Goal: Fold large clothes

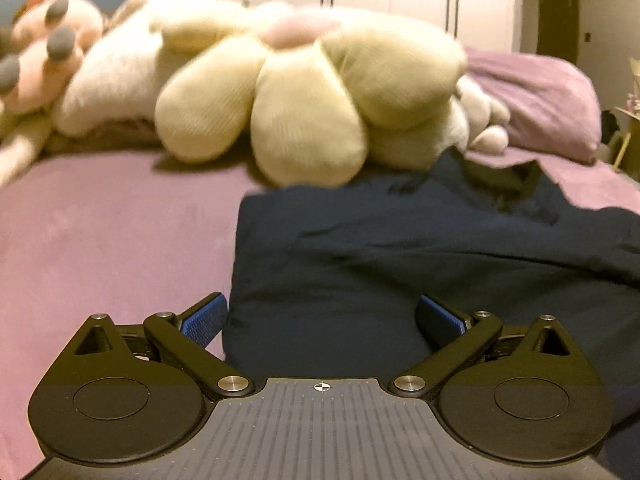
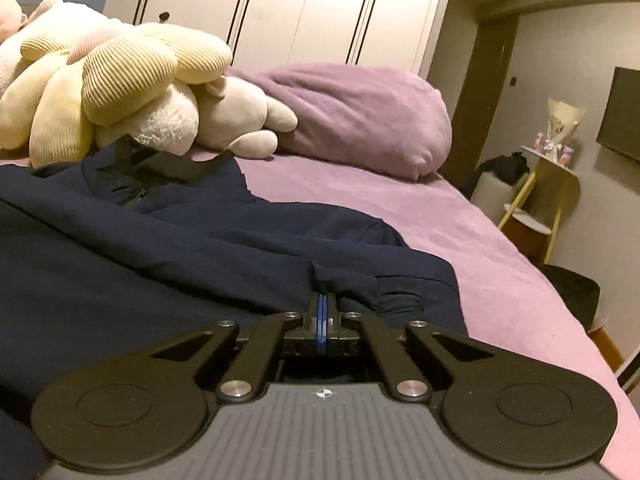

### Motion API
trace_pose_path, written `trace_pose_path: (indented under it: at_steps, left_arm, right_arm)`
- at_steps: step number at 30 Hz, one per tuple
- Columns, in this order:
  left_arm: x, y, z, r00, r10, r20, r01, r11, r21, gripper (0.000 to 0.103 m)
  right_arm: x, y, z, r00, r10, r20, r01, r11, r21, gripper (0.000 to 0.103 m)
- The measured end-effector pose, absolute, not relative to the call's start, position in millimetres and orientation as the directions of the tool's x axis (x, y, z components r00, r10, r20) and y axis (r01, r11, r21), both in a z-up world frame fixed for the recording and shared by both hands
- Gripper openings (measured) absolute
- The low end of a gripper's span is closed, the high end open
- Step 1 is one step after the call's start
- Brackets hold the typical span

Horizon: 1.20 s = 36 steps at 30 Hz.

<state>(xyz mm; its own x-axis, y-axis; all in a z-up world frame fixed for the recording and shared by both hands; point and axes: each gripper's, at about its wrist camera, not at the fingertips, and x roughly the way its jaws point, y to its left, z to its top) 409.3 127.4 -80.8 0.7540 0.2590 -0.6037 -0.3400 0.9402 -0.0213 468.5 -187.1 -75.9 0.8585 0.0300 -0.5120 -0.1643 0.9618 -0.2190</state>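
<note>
White wardrobe (image 2: 280, 12) with black vertical handles is standing behind the bed (image 2: 400, 208), which is wearing a lilac sheet. Lilac pillow (image 2: 360, 116) and cream plush toys (image 2: 100, 80) are lying at the bed's wardrobe end. Beside the bed, a yellow-legged side table (image 2: 552, 184) is standing against a grey wall (image 2: 560, 60), below a dark wall screen (image 2: 620, 112). Warm dim light is filling the room.
</note>
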Motion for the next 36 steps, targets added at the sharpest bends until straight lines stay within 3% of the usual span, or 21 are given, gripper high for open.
trace_pose_path:
  at_steps: [7, 14, 19, 30, 36]
  left_arm:
    - [408, 157, -105, 0.768, 0.11, -0.63, -0.329, 0.913, -0.242, 0.103]
    - [392, 137, -91, 0.77, 0.195, -0.608, -0.315, 0.944, -0.096, 0.103]
    - [391, 144, -99, 0.769, 0.155, -0.62, -0.311, 0.939, -0.151, 0.103]
    - [389, 137, -91, 0.729, 0.187, -0.658, -0.326, 0.941, -0.095, 0.103]
    - [349, 155, -60, 0.657, 0.104, -0.746, -0.26, 0.961, -0.095, 0.103]
  right_arm:
    - [483, -201, -92, 0.829, 0.09, -0.552, -0.185, 0.975, -0.119, 0.0]
    - [471, -208, -73, 0.817, 0.13, -0.561, -0.195, 0.979, -0.058, 0.0]
    - [434, -223, -70, 0.802, 0.175, -0.571, -0.25, 0.967, -0.055, 0.001]
    - [437, -206, -87, 0.807, 0.109, -0.581, -0.238, 0.959, -0.151, 0.001]
    - [429, -199, -62, 0.74, 0.066, -0.669, -0.237, 0.957, -0.168, 0.003]
